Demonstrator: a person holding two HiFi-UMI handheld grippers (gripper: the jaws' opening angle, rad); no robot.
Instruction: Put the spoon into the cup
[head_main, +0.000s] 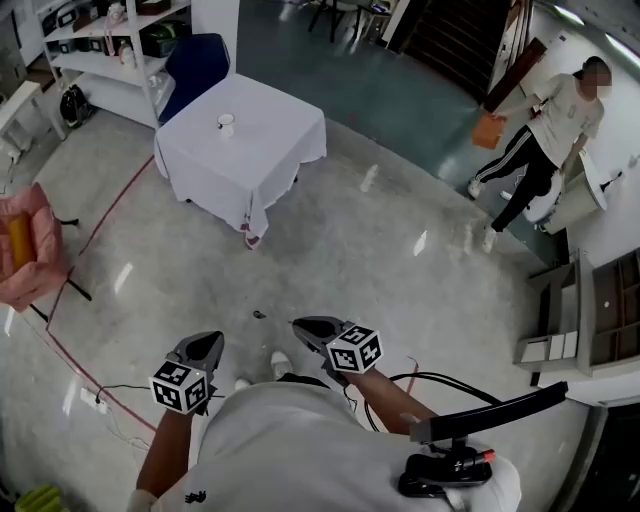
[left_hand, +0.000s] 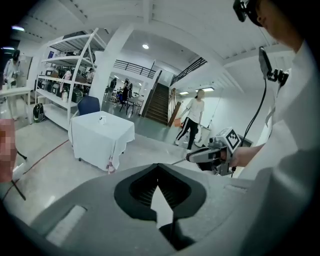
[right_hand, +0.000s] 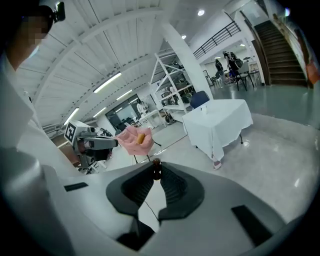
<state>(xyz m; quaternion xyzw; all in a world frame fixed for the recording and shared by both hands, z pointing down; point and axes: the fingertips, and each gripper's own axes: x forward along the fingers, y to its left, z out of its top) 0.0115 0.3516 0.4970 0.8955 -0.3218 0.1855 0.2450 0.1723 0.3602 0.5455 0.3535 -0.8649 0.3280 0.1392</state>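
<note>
While both grippers hovered near the person's body, one cup (head_main: 226, 124) stood on one white-draped table (head_main: 285, 140), well apart from them | left gripper (left_hand: 159, 166): jaws together, nothing between | right gripper (head_main: 298, 324): jaws clamped on one spoon (right_hand: 156, 170), its thin shaft poking past the tips | one passer-by (head_main: 545, 140) beyond.

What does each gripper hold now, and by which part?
The right gripper pinches a thin spoon between the tips of its jaws, near one end; which end cannot be told. The left gripper holds nothing, its jaws closed.
</note>
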